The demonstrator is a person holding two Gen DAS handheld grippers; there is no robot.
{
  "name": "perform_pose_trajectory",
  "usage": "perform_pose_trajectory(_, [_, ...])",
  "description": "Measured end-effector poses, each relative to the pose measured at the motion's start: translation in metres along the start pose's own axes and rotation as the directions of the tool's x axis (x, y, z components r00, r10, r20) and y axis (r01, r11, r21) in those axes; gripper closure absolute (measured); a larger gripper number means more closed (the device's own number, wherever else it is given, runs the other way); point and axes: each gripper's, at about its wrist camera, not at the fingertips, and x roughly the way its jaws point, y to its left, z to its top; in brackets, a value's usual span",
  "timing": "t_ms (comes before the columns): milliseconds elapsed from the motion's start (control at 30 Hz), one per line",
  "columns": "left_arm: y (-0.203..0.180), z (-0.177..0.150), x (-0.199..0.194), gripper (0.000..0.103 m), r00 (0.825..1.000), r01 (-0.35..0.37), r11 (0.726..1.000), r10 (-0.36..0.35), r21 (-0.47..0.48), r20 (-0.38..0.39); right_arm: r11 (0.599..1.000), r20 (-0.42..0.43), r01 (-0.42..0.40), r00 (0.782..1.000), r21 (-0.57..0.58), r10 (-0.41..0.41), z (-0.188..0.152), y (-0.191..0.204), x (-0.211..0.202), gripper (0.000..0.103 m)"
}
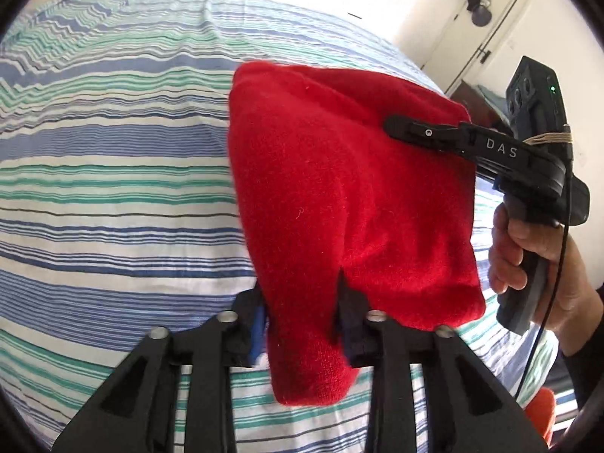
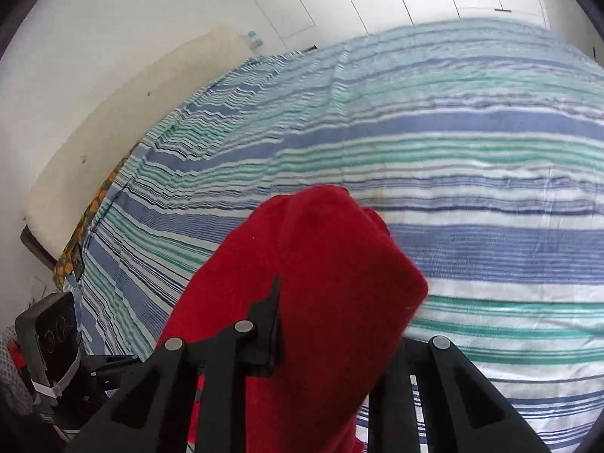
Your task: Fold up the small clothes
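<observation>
A red knitted garment hangs in the air above a bed covered by a striped sheet, held up between two grippers. In the left wrist view, the left gripper has its jaws clamped on a bunched lower fold of the red fabric; the cloth spills over the fingertips, so only slivers of the black fingers and a blue pad show on either side. In the same view the right gripper reaches in from the right and bites the garment's upper right edge; just one of its fingers is visible, the other lying behind the cloth. A hand grips its handle, the wrist cut off by the frame edge. The right wrist view shows the red cloth draped over the right gripper, hiding one finger completely, while the tip of the other finger pokes out against the fabric, so that its jaws are closed on the garment. What kind of garment it is cannot be made out, since it is folded and bunched. Part of the left gripper's body appears at the lower left of that view, dark and partly cropped. A small orange item peeks in at the left wrist view's lower right edge, too cut off to identify.
</observation>
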Motion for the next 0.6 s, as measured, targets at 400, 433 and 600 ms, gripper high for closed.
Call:
perform_pose_trajectory(400, [-0.002, -0.111, -0.069, 0.008, 0.894, -0.448, 0.880, 0.439, 0.155, 0.092, 0.917, 0.034, 0.398, 0.917, -0.020, -0.397, -0.074, 0.007, -0.096, 0.003])
perform_pose_trajectory(433, [-0.007, -0.126, -0.086, 0.005, 0.878, -0.478, 0.863, 0.464, 0.160, 0.120, 0.918, 0.031, 0.397, 0.918, -0.030, -0.396, -0.091, 0.013, -0.111, 0.003])
perform_pose_trajectory(600, [-0.023, -0.161, -0.139, 0.004, 0.844, -0.522, 0.838, 0.479, 0.159, 0.241, 0.921, -0.014, 0.389, 0.921, -0.029, -0.389, -0.183, 0.050, -0.171, 0.001])
